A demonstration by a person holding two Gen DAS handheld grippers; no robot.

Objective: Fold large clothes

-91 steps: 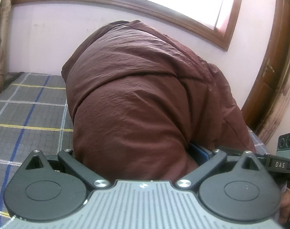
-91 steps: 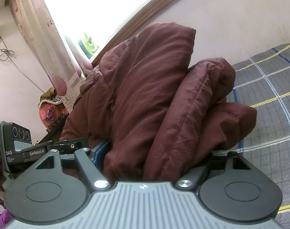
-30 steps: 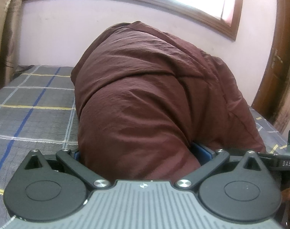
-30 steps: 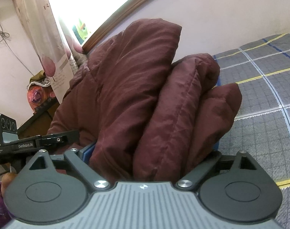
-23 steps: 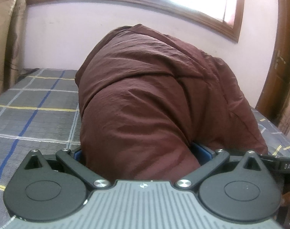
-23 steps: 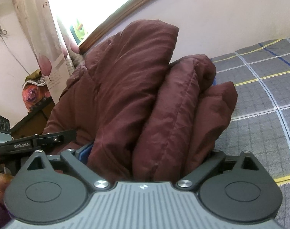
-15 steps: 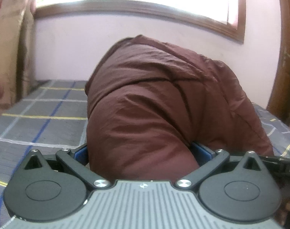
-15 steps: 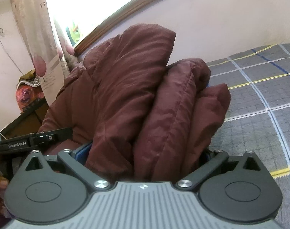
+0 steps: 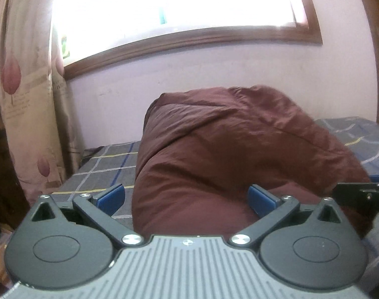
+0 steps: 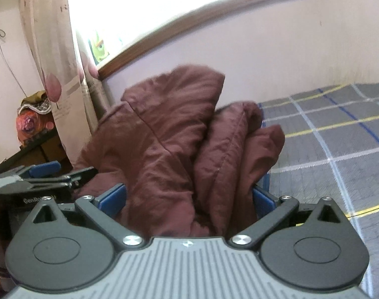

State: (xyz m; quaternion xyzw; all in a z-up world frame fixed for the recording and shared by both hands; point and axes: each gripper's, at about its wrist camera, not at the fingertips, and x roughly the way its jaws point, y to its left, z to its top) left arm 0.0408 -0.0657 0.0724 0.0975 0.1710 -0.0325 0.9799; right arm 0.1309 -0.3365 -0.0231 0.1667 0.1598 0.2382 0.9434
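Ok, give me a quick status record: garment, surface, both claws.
garment: maroon padded garment, bundled into a thick folded heap
surface: bed with a grey checked sheet; the heap rests on it
left claw: open, garment between its jaws, its left blue pad clear of the cloth
right claw: open, jaws have just been opening, folded layers of the garment between them
backdrop: bright window with a wooden frame, patterned curtain beside it

Each gripper, left [image 9: 187, 196] and right [image 10: 188, 196], is built of black linkages, silver screws, blue pads and a ribbed grey body.
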